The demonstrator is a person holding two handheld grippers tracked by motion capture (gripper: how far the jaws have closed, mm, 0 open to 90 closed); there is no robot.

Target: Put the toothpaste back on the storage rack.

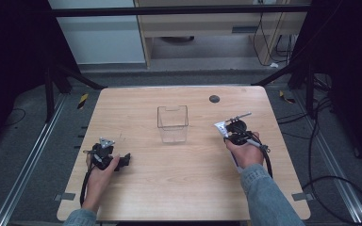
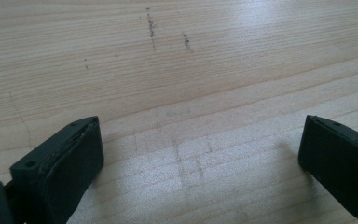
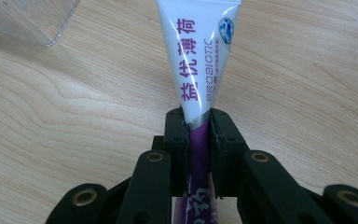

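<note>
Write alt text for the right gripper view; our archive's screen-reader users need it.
The right tongs are shut on a white and purple tube printed PROBIOTIC, which points away over a light wooden table. A corner of a clear plastic container sits at upper left.

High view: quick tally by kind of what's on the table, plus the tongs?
Tongs: 2, left tongs open, right tongs shut on the tube
Toothpaste tube: 1
Clear plastic box: 1
Total: 4
</note>
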